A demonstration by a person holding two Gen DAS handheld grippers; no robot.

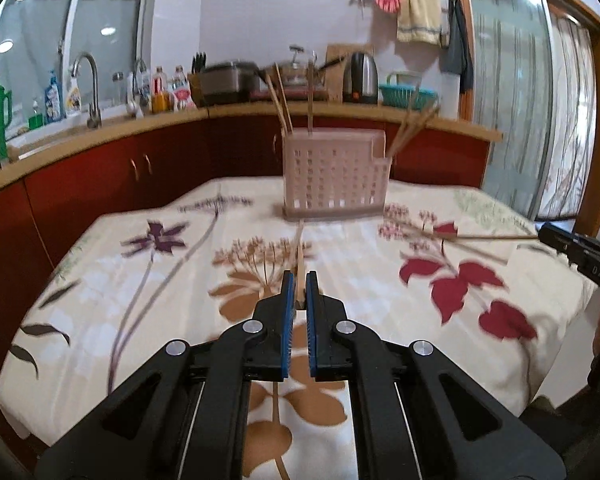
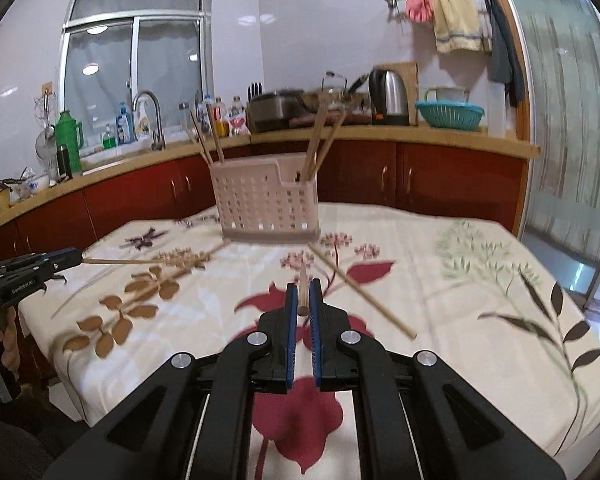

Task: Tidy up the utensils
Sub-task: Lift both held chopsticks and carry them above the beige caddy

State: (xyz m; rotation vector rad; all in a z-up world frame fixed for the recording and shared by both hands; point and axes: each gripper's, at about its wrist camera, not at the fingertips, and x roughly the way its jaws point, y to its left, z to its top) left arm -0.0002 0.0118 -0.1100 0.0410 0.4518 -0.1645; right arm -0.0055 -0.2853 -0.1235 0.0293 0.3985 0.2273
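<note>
A pale pink slotted utensil holder point(image 1: 336, 176) point(image 2: 264, 208) stands at the far side of the flowered tablecloth. Several wooden chopsticks point(image 1: 281, 98) point(image 2: 320, 144) lean upright in it. My left gripper point(image 1: 299, 280) is shut on one chopstick point(image 1: 299, 248), which points forward toward the holder. My right gripper point(image 2: 303, 286) is shut on another chopstick point(image 2: 302, 284), also pointing at the holder. Each gripper shows at the edge of the other's view, holding its stick above the cloth: the right gripper point(image 1: 572, 246) and the left gripper point(image 2: 56, 260). A loose chopstick point(image 2: 360, 290) lies slantwise on the cloth.
The table's flowered cloth point(image 1: 112, 280) point(image 2: 480, 300) fills the foreground. Behind it runs a red-fronted kitchen counter point(image 1: 140, 128) with a sink tap point(image 1: 90, 88), bottles, a kettle point(image 2: 390, 96) and a teal basket point(image 2: 450, 114). A glass sliding door point(image 2: 568, 120) stands on the right.
</note>
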